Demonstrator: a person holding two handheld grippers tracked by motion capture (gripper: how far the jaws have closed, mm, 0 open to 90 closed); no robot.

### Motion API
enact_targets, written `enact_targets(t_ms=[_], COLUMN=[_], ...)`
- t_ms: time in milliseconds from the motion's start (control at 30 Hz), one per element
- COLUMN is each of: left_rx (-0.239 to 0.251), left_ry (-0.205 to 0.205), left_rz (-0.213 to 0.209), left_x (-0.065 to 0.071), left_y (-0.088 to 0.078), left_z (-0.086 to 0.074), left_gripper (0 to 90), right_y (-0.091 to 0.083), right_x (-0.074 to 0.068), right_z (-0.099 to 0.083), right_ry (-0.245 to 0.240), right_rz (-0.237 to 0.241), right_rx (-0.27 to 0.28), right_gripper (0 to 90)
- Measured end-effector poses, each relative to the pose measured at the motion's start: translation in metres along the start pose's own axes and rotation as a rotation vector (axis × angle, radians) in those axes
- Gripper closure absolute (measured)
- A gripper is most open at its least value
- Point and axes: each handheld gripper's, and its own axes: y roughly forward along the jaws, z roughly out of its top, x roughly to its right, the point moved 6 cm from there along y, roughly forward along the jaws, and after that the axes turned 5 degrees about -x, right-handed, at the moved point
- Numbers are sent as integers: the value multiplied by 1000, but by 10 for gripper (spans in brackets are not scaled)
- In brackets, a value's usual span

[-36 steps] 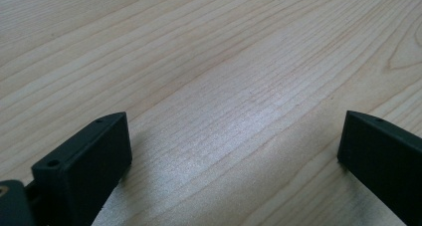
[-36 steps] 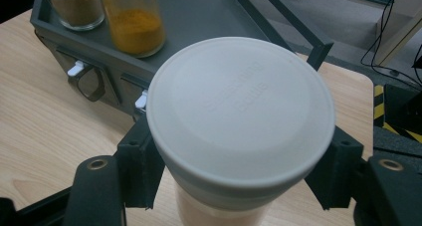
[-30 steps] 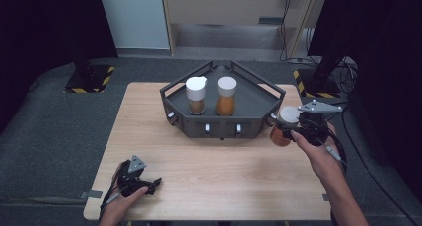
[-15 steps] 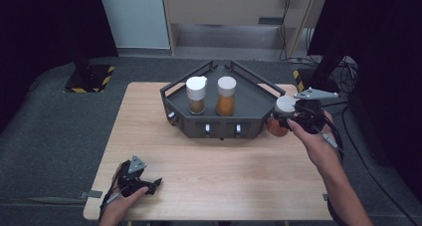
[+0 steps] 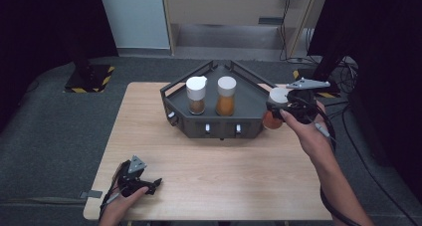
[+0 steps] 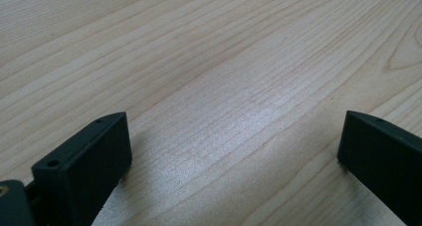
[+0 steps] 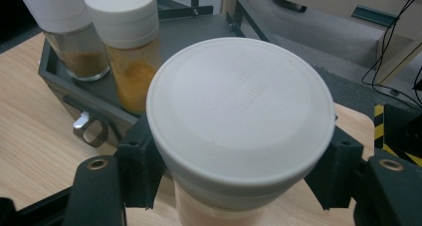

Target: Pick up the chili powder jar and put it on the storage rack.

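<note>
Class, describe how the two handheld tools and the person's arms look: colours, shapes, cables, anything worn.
Both tools are black. The left tool and the right tool each carry a grey three-cornered plate on top. The left tool's jaws are blocky with ribbed inner faces. A black cable trails from the right tool along the forearm. The forearms are bare, with no sleeves or gloves visible.

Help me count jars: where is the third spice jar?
In the high view, the third spice jar is clamped in the right gripper, at the dark rack's right edge.

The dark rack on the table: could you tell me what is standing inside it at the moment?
Inside the rack stand two white-capped spice jars: one brown, one orange. Their bases are hidden behind its front wall.
</note>
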Motion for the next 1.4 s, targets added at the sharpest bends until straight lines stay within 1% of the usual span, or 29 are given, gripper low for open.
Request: enact_targets(t_ms=[233, 400, 800, 1000, 1067, 1133, 1400], left_rx=[0, -1, 2, 1, 2, 0, 0], left_ry=[-1, 1, -2, -1, -1, 1, 0], left_rz=[0, 0, 0, 0, 0, 0, 0], left_x=[0, 0, 0, 0, 0, 0, 0], left_y=[0, 0, 0, 0, 0, 0, 0], left_z=[0, 0, 0, 0, 0, 0, 0], left_gripper=[0, 0, 0, 0, 0, 0, 0], right_y=[9, 19, 37, 46, 50, 54, 67], right_x=[-4, -7, -8, -7, -6, -5, -6], right_z=[11, 20, 39, 43, 44, 45, 49], right_ry=[-5, -9, 4, 18, 16, 26, 22], right_rz=[-1, -1, -5, -6, -7, 2, -5], right_rx=[0, 0, 9, 8, 3, -1, -12], right_gripper=[343, 343, 343, 343, 343, 343, 343])
